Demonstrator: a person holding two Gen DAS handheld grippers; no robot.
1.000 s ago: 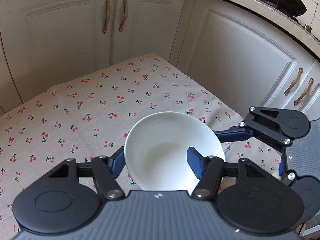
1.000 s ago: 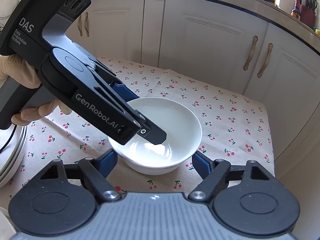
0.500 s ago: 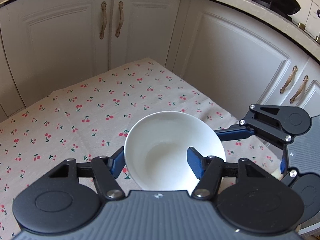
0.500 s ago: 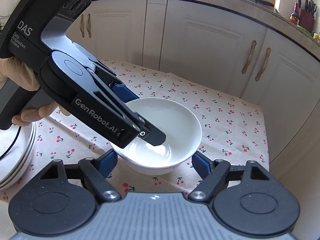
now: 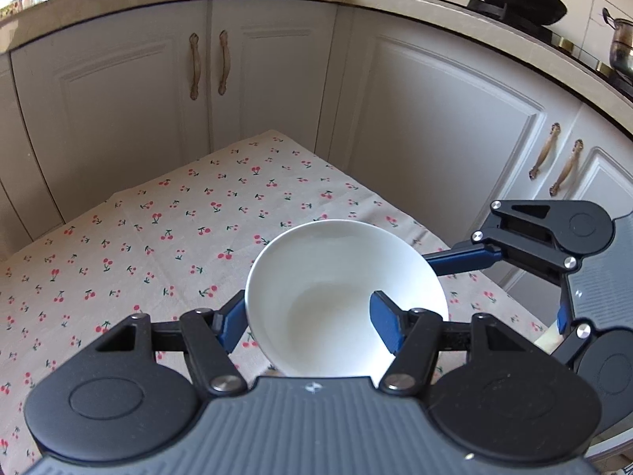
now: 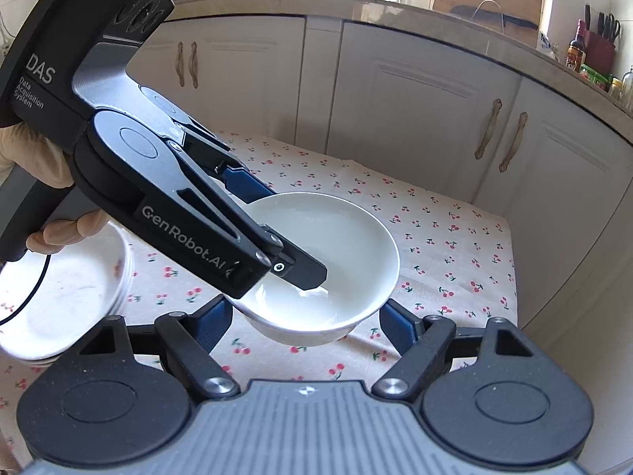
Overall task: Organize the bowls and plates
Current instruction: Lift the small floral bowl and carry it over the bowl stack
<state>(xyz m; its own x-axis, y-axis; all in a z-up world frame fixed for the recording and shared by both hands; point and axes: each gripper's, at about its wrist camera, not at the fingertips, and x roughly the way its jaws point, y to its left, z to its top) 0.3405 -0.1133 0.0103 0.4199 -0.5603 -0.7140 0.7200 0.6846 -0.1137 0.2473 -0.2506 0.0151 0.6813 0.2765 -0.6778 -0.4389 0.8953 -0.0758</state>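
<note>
The left tongs [image 5: 308,320] are gripping the near rim of the white bowl [image 5: 340,289], one finger inside, holding it above the cherry-print surface [image 5: 158,245]. The right tongs [image 6: 304,322] are standing wide, straddling the bowl without clearly touching. Stacked plates [image 6: 59,308] are sitting at the left.

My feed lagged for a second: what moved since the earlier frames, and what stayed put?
The white bowl has lifted off the cherry-print tablecloth, both tools rising with it. The left tool still clamps its rim; the right tool still straddles it. The plate stack hasn't moved.

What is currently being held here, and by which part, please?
The left gripper pinches the white bowl by its rim wall, one finger inside; the right gripper grips nothing.
</note>
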